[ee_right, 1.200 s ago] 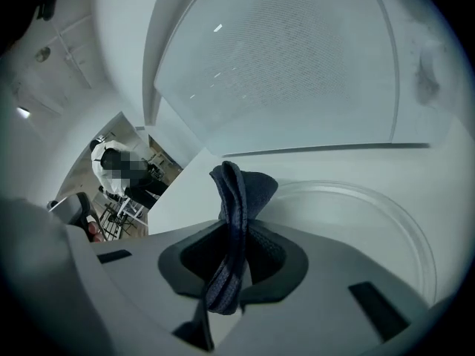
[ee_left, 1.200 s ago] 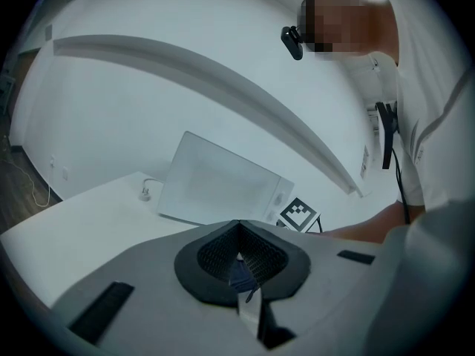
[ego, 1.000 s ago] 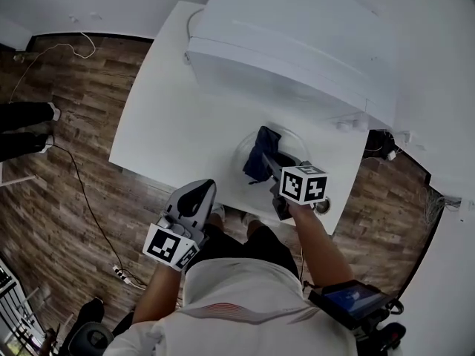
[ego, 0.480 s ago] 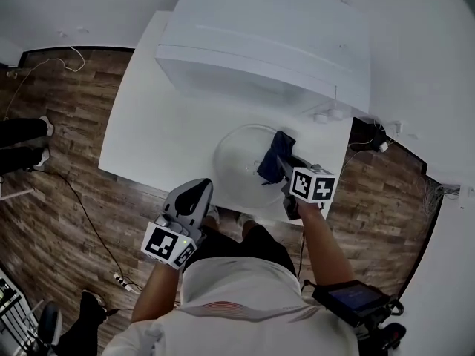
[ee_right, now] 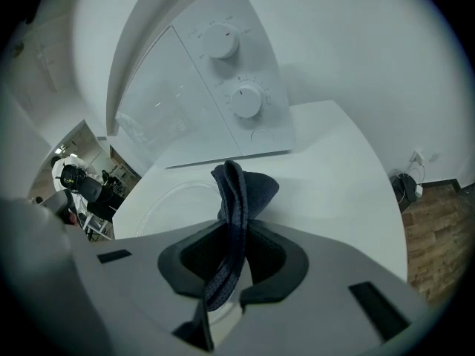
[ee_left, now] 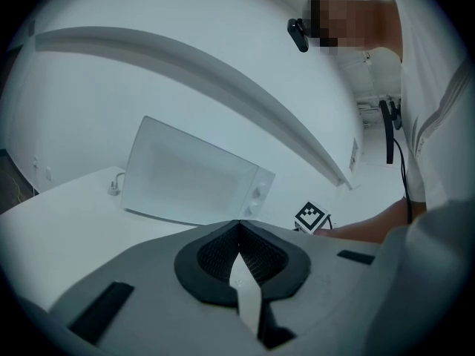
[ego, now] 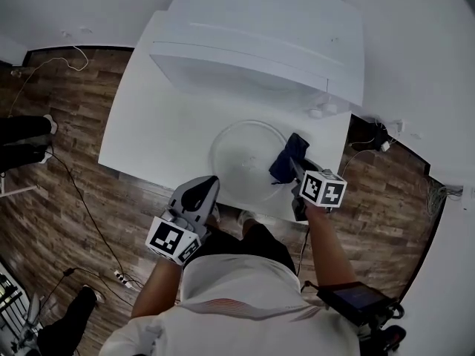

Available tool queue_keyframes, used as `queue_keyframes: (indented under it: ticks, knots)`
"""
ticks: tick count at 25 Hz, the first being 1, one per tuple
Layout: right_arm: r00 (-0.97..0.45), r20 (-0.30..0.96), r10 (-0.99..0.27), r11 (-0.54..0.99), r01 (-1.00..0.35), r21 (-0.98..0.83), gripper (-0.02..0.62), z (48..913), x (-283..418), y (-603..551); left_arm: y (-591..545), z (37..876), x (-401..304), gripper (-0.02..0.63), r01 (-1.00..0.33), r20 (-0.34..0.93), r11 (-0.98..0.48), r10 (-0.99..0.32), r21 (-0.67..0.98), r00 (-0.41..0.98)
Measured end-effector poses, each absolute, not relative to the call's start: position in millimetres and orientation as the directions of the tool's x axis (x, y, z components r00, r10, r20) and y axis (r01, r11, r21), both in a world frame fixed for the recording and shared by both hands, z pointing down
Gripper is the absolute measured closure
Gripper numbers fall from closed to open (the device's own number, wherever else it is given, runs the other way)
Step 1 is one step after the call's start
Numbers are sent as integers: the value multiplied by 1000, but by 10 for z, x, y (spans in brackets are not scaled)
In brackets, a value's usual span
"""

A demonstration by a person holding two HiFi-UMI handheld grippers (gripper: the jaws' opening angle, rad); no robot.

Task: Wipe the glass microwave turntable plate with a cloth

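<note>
The desk (ego: 148, 132) carries all items. The microwave (ego: 260, 28) stands beyond the tips of both tools, its dials facing the right tool.

The glass plate (ego: 237, 154) lies flat on the desk outside the microwave, just ahead of the right tool (ego: 298, 169) and to its left. This placement probably leaves the whole surface open from above.

The right tool is clamped on a bunched dark blue cloth (ee_right: 241, 188), which sticks out past its tips over the plate's right rim. Contact with the glass cannot be confirmed.

The left tool (ee_left: 237, 227) has its jaws together on nothing. It is held back at the near desk edge, clear of the plate, and appears idle rather than bracing it.
</note>
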State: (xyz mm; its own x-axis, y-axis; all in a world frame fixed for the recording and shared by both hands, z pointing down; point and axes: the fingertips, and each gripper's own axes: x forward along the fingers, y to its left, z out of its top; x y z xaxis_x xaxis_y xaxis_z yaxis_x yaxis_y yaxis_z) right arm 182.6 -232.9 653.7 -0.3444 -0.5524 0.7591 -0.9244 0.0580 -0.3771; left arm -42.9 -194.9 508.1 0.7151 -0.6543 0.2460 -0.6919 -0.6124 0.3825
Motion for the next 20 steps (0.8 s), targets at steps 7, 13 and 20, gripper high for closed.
queue_keyframes:
  ticks: [7,13,20]
  knots:
    - [-446,578,-684,185,-872,-454,534,5769,1531,-2349,-1907,5045,-425,595,-702,248,-608,-663,372,706]
    - [-558,416,-718,340,-803,-490,534,5025,897,-2282,-1922,5015,-590,595,-724,241,-593,-689,354,683]
    - [-686,437,-582,446,-719,-533,534,5278,76,-2160,-1922,5004,-895,595,-743,242,-576,-710,340,661]
